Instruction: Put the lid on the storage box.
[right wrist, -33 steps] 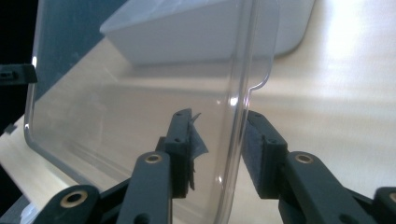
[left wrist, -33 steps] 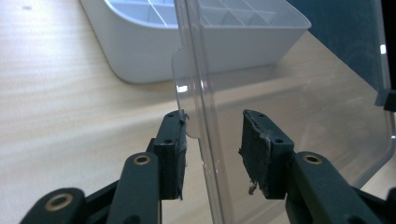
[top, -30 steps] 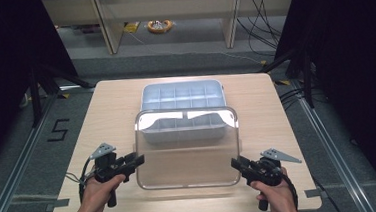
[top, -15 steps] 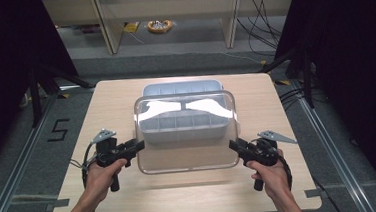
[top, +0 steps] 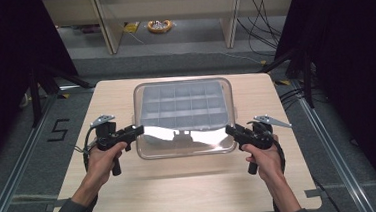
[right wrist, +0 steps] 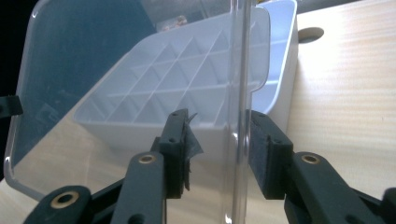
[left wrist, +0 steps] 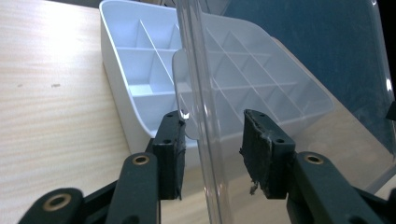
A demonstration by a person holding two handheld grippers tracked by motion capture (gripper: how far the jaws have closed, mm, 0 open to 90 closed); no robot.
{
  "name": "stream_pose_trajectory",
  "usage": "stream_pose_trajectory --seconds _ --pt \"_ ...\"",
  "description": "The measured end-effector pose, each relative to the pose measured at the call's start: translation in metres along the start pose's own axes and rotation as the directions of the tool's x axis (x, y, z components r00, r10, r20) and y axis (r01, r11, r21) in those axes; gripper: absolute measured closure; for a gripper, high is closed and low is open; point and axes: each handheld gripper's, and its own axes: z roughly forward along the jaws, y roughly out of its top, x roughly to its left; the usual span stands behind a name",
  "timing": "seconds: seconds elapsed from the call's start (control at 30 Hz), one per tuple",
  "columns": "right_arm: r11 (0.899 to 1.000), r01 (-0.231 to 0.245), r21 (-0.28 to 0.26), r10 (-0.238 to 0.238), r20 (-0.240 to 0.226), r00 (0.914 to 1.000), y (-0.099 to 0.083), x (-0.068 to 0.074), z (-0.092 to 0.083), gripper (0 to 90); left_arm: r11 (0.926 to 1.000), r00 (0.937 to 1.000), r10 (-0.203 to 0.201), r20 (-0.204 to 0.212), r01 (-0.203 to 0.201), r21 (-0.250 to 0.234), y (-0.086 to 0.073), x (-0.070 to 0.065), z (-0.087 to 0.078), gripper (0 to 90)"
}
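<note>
We hold a clear lid (top: 185,136) over the white box (top: 183,104) on the tabletop (top: 181,186). Our left tool (top: 136,131) has the lid's left edge between its two black jaws, closed about as far as they go. Our right tool (top: 229,129) has the right edge between its jaws, which have just been opening a little. The box has many small empty squares inside.

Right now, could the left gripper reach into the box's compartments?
Probably not: the left gripper is clamped on the lid, which slants over the box and covers its compartments.
</note>
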Motion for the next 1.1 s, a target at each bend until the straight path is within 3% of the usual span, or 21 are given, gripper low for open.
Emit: stream_pose_trajectory --seconds 0.1,0.2,0.23,0.3,0.33,0.37,0.4,0.5,0.6,0.67,0.7,0.73,0.77,0.83,0.87,1.0,1.03,1.1 --pt "1.0 0.014 -0.02 -0.014 0.004 0.9999 0.009 -0.002 0.005 61.9 0.9999 0.9999 -0.012 0.0 0.012 0.002 0.006 0.002 0.005 58.6" --pt "1.0 -0.012 -0.024 0.013 0.011 0.9999 0.016 0.0 0.009 61.7 0.9998 0.9998 -0.021 -0.006 0.021 0.0 0.012 0.003 0.009 58.5" --pt "1.0 0.006 -0.028 -0.005 0.013 0.9999 0.018 -0.002 0.011 61.6 0.9997 0.9997 -0.024 -0.004 0.024 -0.001 0.014 0.004 0.01 58.5" --pt "1.0 -0.019 -0.024 0.019 0.014 0.9997 0.021 -0.001 0.014 61.6 0.9995 0.9995 -0.03 -0.009 0.03 -0.004 0.018 0.005 0.013 58.6" --pt "0.999 0.007 -0.034 -0.006 0.023 0.9997 0.023 -0.003 0.017 61.5 0.9995 0.9994 -0.031 -0.015 0.031 -0.007 0.02 0.006 0.015 58.5" --pt "0.999 -0.034 -0.016 0.034 0.023 0.9992 0.024 0.0 0.017 61.5 0.9994 0.9993 -0.033 -0.015 0.033 -0.008 0.022 0.007 0.016 58.5" --pt "1.0 0.01 -0.027 -0.009 0.021 0.9997 0.026 -0.004 0.02 61.4 0.9994 0.9992 -0.035 -0.019 0.035 -0.009 0.024 0.007 0.018 58.5" --pt "0.999 -0.025 -0.021 0.026 0.036 0.999 0.031 -0.004 0.026 60.8 0.9993 0.999 -0.038 -0.024 0.037 -0.009 0.03 0.007 0.023 58.4" --pt "1.0 0.007 -0.026 -0.005 0.045 0.999 0.037 -0.009 0.031 60.5 0.9988 0.9985 -0.047 -0.029 0.046 -0.015 0.036 0.008 0.029 58.4" --pt "0.999 -0.024 -0.027 0.025 0.047 0.9986 0.041 -0.008 0.033 60.3 0.9985 0.9981 -0.054 -0.03 0.053 -0.014 0.04 0.009 0.033 58.4" --pt "0.999 -0.001 -0.033 0.003 0.052 0.9987 0.043 -0.011 0.035 60.3 0.9985 0.998 -0.054 -0.033 0.053 -0.015 0.042 0.009 0.035 58.3" --pt "0.999 -0.042 -0.025 0.044 0.05 0.9978 0.045 -0.008 0.036 60.1 0.9979 0.9974 -0.063 -0.036 0.062 -0.018 0.044 0.01 0.038 58.3" --pt "0.999 -0.048 -0.022 0.049 0.048 0.9977 0.048 -0.009 0.038 60.1 0.9974 0.9968 -0.07 -0.038 0.07 -0.02 0.045 0.011 0.039 58.2" --pt "0.999 -0.049 -0.021 0.05 0.066 0.9966 0.052 -0.01 0.043 59.8 0.9965 0.9959 -0.082 -0.04 0.081 -0.022 0.049 0.012 0.043 58.2" --pt "0.999 -0.019 -0.026 0.021 0.069 0.9974 0.053 -0.013 0.045 59.7 0.9961 0.9955 -0.086 -0.041 0.085 -0.024 0.05 0.014 0.045 58.1" --pt "0.998 -0.062 -0.015 0.063 0.078 0.9949 0.058 -0.012 0.055 58.7 0.9942 0.9929 -0.106 -0.053 0.106 -0.02 0.054 0.019 0.052 57.5" --pt "0.999 -0.04 -0.015 0.041 0.082 0.9958 0.058 -0.014 0.057 58.6 0.994 0.9924 -0.109 -0.057 0.108 -0.02 0.055 0.02 0.054 57.4" --pt "0.999 -0.043 -0.013 0.044 0.083 0.9956 0.059 -0.017 0.063 58.3 0.9927 0.9909 -0.12 -0.061 0.119 -0.015 0.055 0.024 0.057 57.4"
